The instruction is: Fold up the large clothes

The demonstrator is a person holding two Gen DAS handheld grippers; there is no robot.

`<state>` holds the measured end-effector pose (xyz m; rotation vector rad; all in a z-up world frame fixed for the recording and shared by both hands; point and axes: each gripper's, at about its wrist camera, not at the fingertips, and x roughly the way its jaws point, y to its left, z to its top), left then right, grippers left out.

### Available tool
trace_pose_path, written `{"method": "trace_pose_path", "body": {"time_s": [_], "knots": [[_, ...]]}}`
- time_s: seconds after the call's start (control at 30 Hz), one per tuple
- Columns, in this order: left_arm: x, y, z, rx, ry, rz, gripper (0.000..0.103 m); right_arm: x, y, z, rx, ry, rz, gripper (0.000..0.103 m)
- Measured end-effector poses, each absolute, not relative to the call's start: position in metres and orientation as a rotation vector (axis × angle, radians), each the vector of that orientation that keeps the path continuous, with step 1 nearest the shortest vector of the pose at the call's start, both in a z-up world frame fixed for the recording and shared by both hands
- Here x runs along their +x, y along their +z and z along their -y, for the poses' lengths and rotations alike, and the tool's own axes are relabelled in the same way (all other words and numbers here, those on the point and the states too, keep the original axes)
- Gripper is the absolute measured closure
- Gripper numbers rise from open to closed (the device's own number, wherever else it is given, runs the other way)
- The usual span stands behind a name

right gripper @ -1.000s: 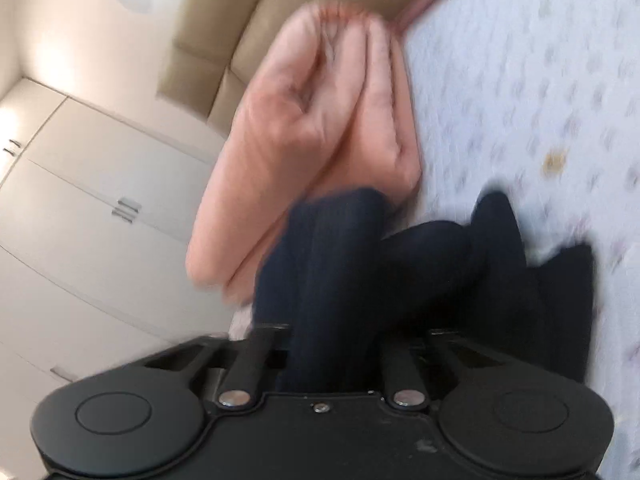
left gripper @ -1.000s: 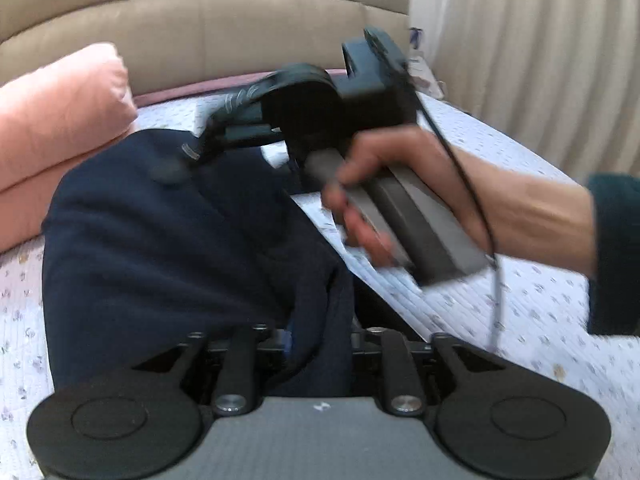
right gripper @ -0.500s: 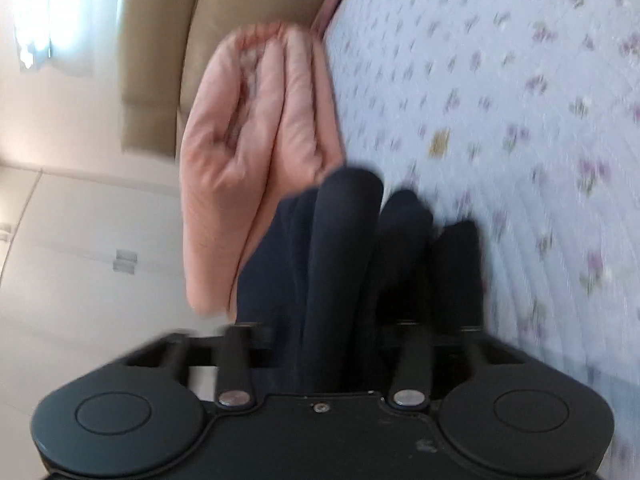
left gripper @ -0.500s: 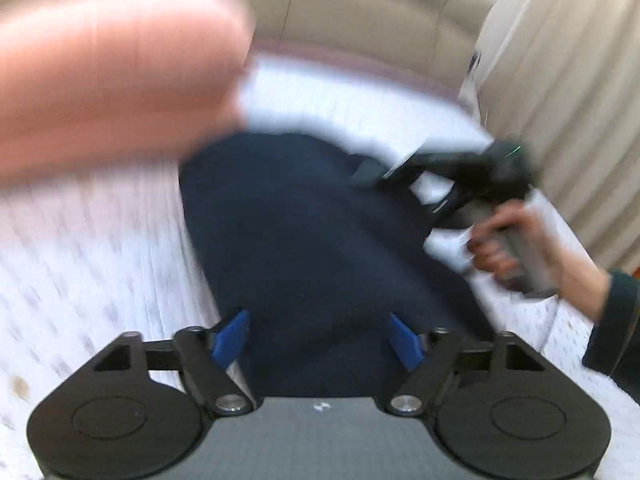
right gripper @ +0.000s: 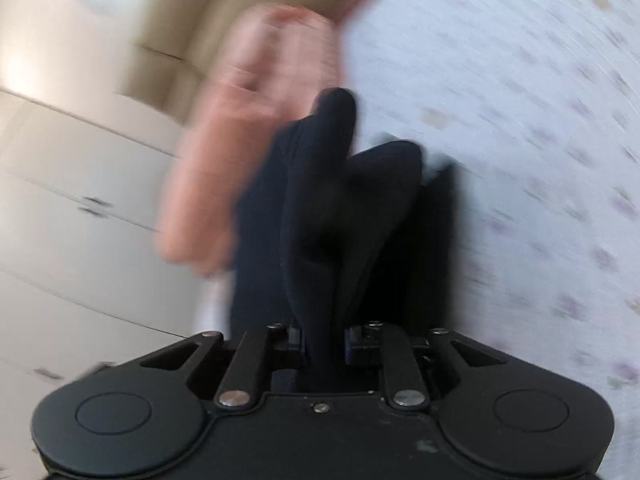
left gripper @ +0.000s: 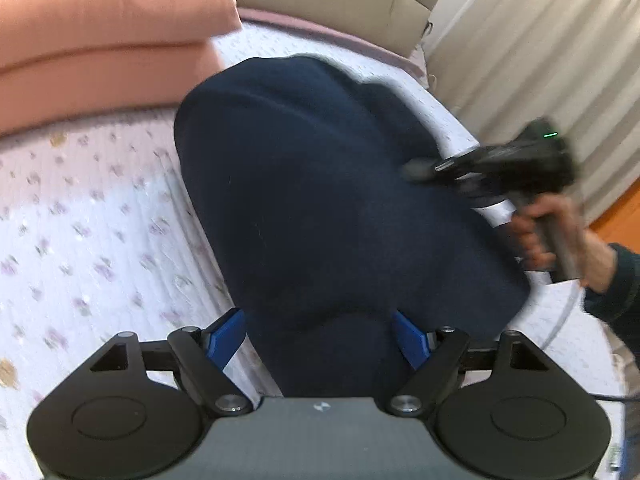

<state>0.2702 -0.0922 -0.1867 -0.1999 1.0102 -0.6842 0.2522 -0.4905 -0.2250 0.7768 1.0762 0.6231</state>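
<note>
The navy garment [left gripper: 320,184] lies bunched mid-frame on the bed [left gripper: 92,216]. The left gripper [left gripper: 320,336] has just been opening; its jaws stand wide with cloth between them, unpressed. The right gripper [right gripper: 322,344] has just been closing, its jaws narrow and pinching a ridge of fabric. Risk: a pull by the right alone could drag the loose side out of line and skew the fold. The floral sheet looks soft; peach bedding [left gripper: 100,28] sits upper left, curtains [left gripper: 532,60] upper right.
</note>
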Motion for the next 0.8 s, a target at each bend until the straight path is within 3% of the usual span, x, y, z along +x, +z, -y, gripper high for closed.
{"method": "trace_pose_path", "body": {"time_s": [0.03,0.1,0.13,0.17,0.2,0.3,0.37,0.4,0.47,0.6,0.7,0.73,0.77,0.8], "knots": [[0.268,-0.188,0.096,-0.197,-0.713,-1.031,0.020,0.256,-0.238,0.492,0.782,0.576,-1.113,0.063],[0.259,-0.192,0.106,-0.152,-0.752,-1.041,0.017,0.251,-0.249,0.504,0.912,0.567,-1.110,0.055],[0.255,-0.191,0.108,-0.140,-0.743,-1.035,0.015,0.244,-0.250,0.509,0.988,0.579,-1.092,0.041],[0.254,-0.193,0.109,-0.144,-0.735,-1.042,0.014,0.238,-0.247,0.510,1.004,0.605,-1.081,0.017],[0.255,-0.197,0.108,-0.163,-0.737,-1.057,0.013,0.231,-0.242,0.509,0.991,0.637,-1.083,0.014],[0.251,-0.209,0.118,-0.107,-0.754,-1.112,0.014,0.210,-0.237,0.502,0.923,0.712,-1.151,0.014],[0.244,-0.220,0.132,0.017,-0.757,-1.124,0.021,0.205,-0.245,0.499,0.961,0.696,-1.188,0.014],[0.241,-0.225,0.138,0.065,-0.752,-1.128,0.030,0.204,-0.247,0.498,0.981,0.680,-1.199,0.016],[0.236,-0.232,0.146,0.115,-0.716,-1.114,0.031,0.202,-0.238,0.500,0.940,0.589,-1.158,0.080],[0.246,-0.235,0.137,0.010,-0.688,-1.130,0.031,0.201,-0.196,0.512,0.850,0.609,-0.916,0.081],[0.242,-0.230,0.128,0.011,-0.706,-1.149,0.029,0.213,-0.206,0.505,0.654,0.520,-1.019,0.076],[0.240,-0.228,0.124,0.001,-0.725,-1.158,0.029,0.219,-0.214,0.499,0.593,0.518,-1.120,0.061],[0.239,-0.225,0.120,-0.036,-0.758,-1.167,0.029,0.222,-0.217,0.495,0.567,0.522,-1.184,0.036],[0.236,-0.220,0.111,-0.108,-0.800,-1.166,0.027,0.223,-0.216,0.493,0.551,0.517,-1.210,0.028]]}}
